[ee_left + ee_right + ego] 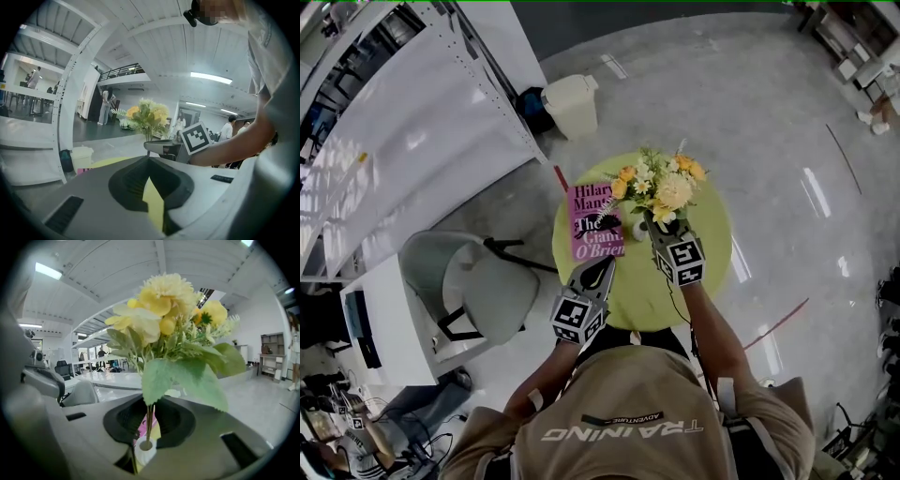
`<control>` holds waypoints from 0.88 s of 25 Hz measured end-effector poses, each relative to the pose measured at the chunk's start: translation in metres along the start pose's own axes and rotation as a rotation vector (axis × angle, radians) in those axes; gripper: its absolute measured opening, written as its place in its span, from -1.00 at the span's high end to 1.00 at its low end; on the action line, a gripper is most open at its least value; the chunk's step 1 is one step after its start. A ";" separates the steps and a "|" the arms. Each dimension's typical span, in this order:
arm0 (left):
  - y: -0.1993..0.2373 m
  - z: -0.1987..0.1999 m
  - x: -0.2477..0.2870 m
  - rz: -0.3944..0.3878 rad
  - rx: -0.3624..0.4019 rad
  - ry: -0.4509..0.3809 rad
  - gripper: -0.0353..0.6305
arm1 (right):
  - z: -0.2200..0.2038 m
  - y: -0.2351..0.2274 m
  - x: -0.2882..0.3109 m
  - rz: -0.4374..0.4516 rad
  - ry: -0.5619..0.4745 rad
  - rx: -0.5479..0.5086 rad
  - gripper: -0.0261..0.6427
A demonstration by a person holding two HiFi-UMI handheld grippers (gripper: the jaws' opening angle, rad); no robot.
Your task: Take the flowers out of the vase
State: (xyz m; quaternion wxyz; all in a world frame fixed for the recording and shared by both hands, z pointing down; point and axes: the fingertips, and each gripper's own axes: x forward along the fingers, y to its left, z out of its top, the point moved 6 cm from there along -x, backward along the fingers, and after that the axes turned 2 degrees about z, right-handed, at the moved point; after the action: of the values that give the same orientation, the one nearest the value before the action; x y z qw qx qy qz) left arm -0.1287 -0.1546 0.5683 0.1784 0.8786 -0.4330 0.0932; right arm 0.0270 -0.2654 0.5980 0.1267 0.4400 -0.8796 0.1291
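1. On the round green bench (717, 239), a small white vase (639, 228) stands just right of a pink book (592, 225).
2. My right tongs (656, 225) are closed on the stems of the yellow flowers (664, 183), just above the vase. The stems run down into its mouth.
3. My left tongs (602, 267), nearer and further left over the bench, have their tips slightly apart and hold nothing.

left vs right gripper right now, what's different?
The right gripper is shut on the flowers by the stems, above the vase; the left gripper is open, nothing between its jaws. The right gripper reaches to the table's middle; the left gripper sits back near the book. Both carry a marker cube.
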 end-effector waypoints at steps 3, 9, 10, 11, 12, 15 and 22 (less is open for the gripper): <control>-0.004 0.004 0.000 -0.008 0.005 -0.009 0.88 | 0.024 -0.001 -0.007 -0.006 -0.047 -0.020 0.78; -0.011 0.012 0.002 -0.030 0.014 -0.033 0.88 | 0.063 -0.006 -0.028 -0.031 -0.130 -0.049 0.79; -0.013 0.013 0.004 -0.033 0.016 -0.037 0.88 | 0.068 -0.008 -0.033 -0.035 -0.137 -0.052 0.79; -0.015 0.015 0.005 -0.037 0.017 -0.040 0.88 | 0.070 -0.011 -0.037 -0.041 -0.140 -0.051 0.79; -0.017 0.016 0.006 -0.040 0.017 -0.044 0.88 | 0.071 -0.014 -0.041 -0.048 -0.139 -0.047 0.79; -0.025 0.019 0.010 -0.049 0.019 -0.052 0.88 | 0.061 -0.022 -0.055 -0.075 -0.114 -0.028 0.79; -0.035 0.015 0.018 -0.059 0.017 -0.031 0.88 | -0.004 -0.041 -0.085 -0.148 0.020 0.052 0.83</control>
State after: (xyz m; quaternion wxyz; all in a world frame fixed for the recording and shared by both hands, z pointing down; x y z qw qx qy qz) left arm -0.0903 -0.1539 0.5521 0.1668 0.8940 -0.4086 0.0781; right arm 0.1100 -0.2247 0.5783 0.1333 0.5055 -0.8398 0.1466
